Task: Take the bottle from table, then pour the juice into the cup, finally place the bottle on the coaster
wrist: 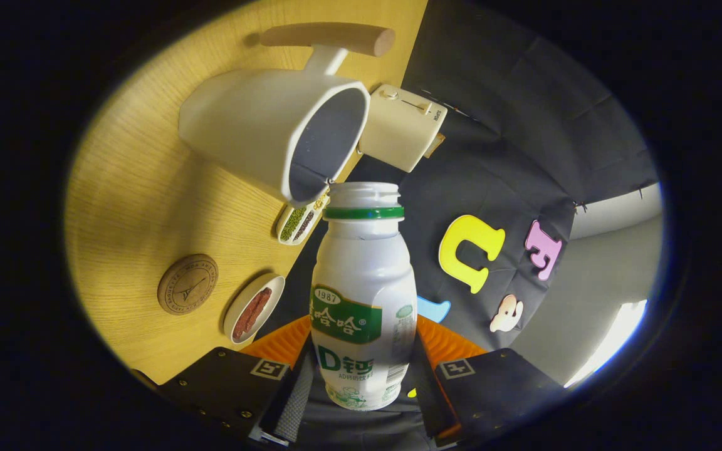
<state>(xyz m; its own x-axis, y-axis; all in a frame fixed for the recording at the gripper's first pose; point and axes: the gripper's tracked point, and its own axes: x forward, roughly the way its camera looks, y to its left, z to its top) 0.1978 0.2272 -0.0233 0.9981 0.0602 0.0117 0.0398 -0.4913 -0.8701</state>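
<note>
My gripper (361, 357) is shut on a white juice bottle (363, 300) with a green neck ring and a green label; both fingers press its sides. The view is rolled far over, so the wooden table (141, 207) stands almost on edge. The bottle's open mouth (364, 191) sits right at the lip of a white cup (273, 131) with a grey inside and a wooden handle. No liquid is visible in the cup. A round wooden coaster (188, 284) lies on the table beside the fingers, on the near side of the cup.
A cream toaster-like box (402, 127) stands just past the cup. A small dish with a reddish strip (253, 308) and a small dish of green and dark grains (299, 220) lie near the table's edge. Black cloth wall is behind.
</note>
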